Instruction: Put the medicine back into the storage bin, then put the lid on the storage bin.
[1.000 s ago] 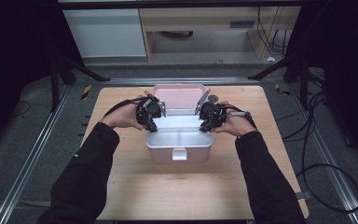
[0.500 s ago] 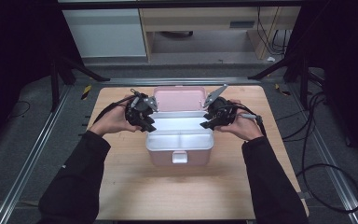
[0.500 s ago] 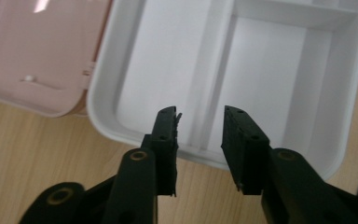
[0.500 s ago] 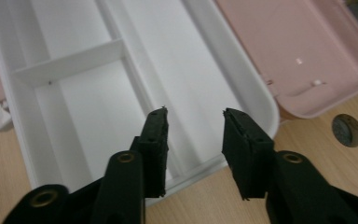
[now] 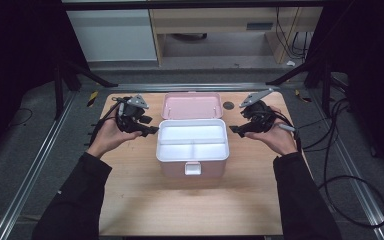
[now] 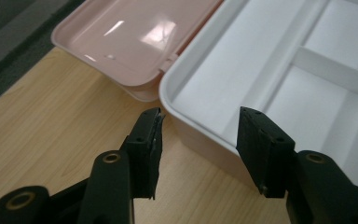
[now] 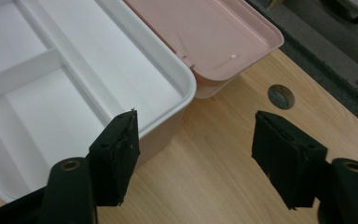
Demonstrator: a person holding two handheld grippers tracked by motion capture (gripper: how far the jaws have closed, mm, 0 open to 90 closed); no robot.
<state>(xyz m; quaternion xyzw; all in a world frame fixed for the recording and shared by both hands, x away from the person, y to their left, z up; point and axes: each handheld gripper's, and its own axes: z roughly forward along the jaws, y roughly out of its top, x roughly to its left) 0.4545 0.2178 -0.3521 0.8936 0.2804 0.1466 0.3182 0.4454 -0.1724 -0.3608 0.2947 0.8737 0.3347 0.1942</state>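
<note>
A pink box (image 5: 192, 159) sits mid-worktop (image 5: 130, 200), its lid (image 5: 192, 105) thrown back flat behind it and a white divided tray (image 5: 192, 141) exposed inside. The left tool (image 5: 150, 131) and right tool (image 5: 235, 131) hover just off the box's two sides — both with jaws that have just been opening, now spread, nothing between them. A small round hole (image 7: 280, 96) marks the worktop near the lid's corner.
</note>
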